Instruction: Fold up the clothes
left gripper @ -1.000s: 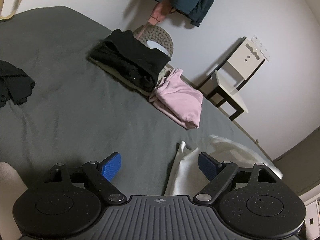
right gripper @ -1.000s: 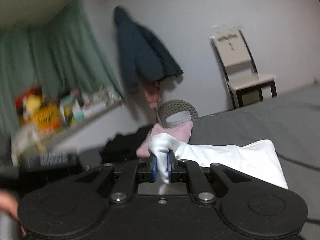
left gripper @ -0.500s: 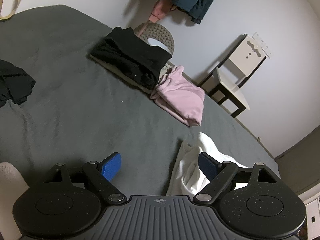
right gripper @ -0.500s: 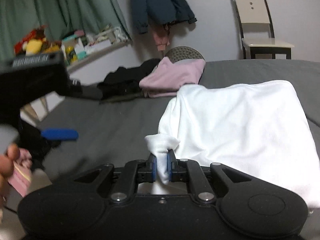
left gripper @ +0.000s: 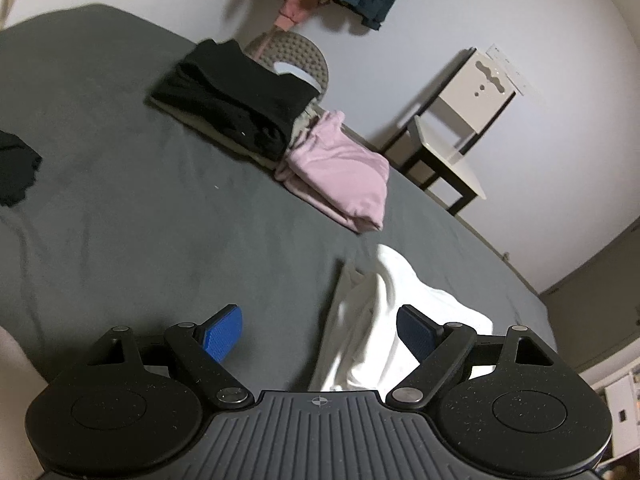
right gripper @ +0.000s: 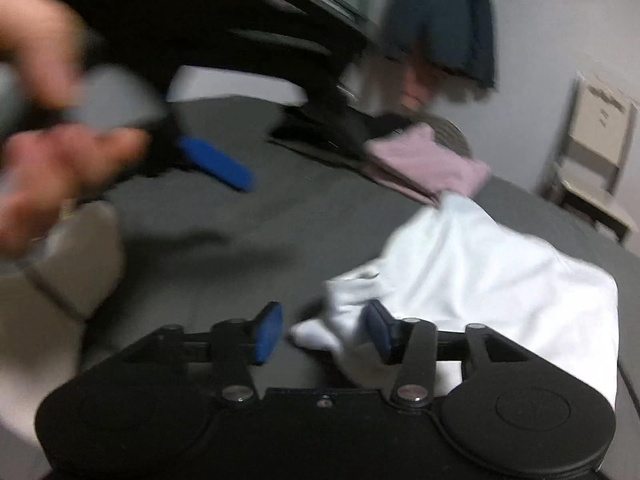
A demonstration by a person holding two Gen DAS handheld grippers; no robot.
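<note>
Released now, my right tool [right gripper: 320, 330] gapes wide beside the white garment [right gripper: 480, 264]; left tool [left gripper: 320, 330], equally wide, should pinch the 1 o'clock edge squarely.

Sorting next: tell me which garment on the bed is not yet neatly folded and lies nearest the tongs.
The white garment: rumpled and loose beside both open tongs, unlike the folded pink garment and black garment farther back.

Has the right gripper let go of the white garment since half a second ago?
Yes. The right gripper now stands open, the white garment lying loose on the grey bed.
</note>
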